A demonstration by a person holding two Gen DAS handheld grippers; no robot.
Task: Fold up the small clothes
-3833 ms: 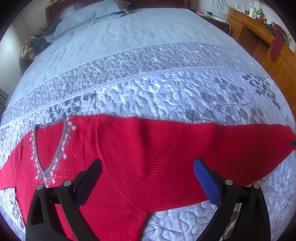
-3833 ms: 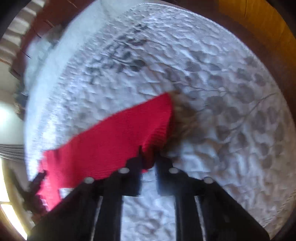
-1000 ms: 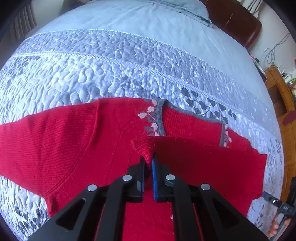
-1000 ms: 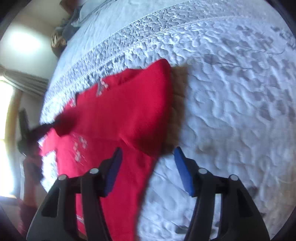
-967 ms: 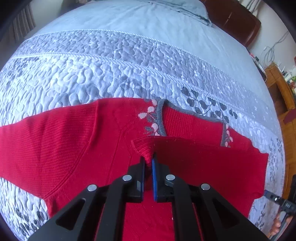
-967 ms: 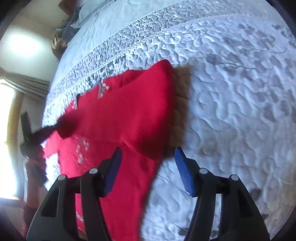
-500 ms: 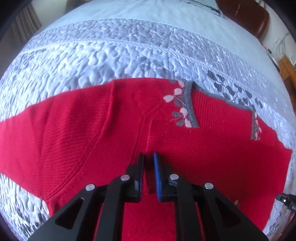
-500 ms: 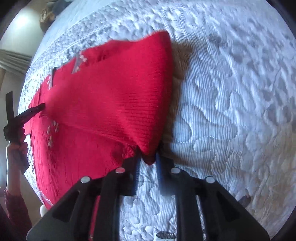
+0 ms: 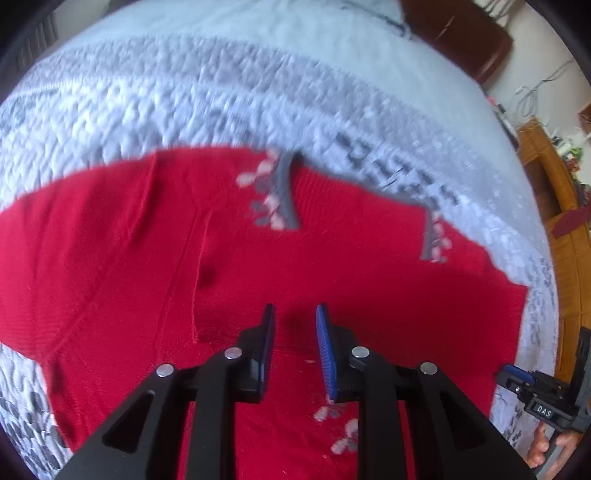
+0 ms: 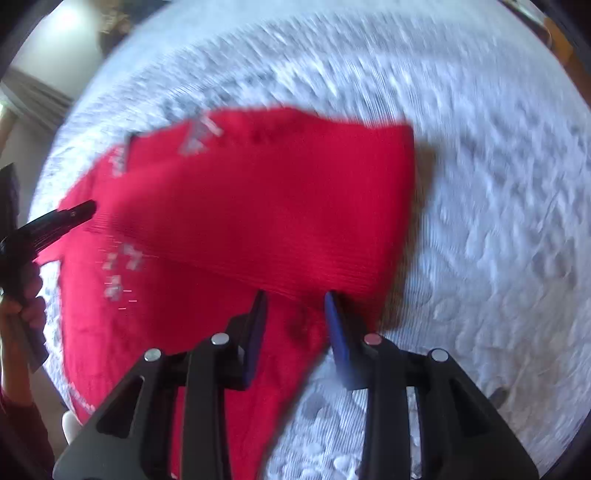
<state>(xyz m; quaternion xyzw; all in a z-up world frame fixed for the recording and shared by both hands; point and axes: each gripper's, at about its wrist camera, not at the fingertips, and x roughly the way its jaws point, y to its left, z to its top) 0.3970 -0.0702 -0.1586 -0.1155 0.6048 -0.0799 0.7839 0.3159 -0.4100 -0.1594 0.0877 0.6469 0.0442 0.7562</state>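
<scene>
A red knit sweater [image 9: 332, 266] with a grey flowered neckline [image 9: 284, 192] lies flat on the quilted bedspread [image 9: 221, 92]. One sleeve is folded across its body. My left gripper [image 9: 293, 321] points down over the folded sleeve; its jaws are opening and nothing is pinched between them. In the right wrist view the sweater [image 10: 258, 206] fills the middle. My right gripper [image 10: 295, 302] hovers at the folded sleeve's near edge, close to the sweater's right side. Its jaws are opening, with cloth under them but none gripped. The left gripper [image 10: 86, 209] shows at the left edge.
The pale quilt [image 10: 498, 184] stretches bare to the right of the sweater. Wooden furniture [image 9: 561, 206] stands beyond the bed's right side and a dark headboard [image 9: 461, 33] at the far end. A hand [image 9: 546, 446] holds the right gripper's handle at the lower right.
The left gripper let go of the sleeve end, which now lies flat across the body. The right gripper shut on the fold's corner half a second ago, then parted again and shifted over the sweater.
</scene>
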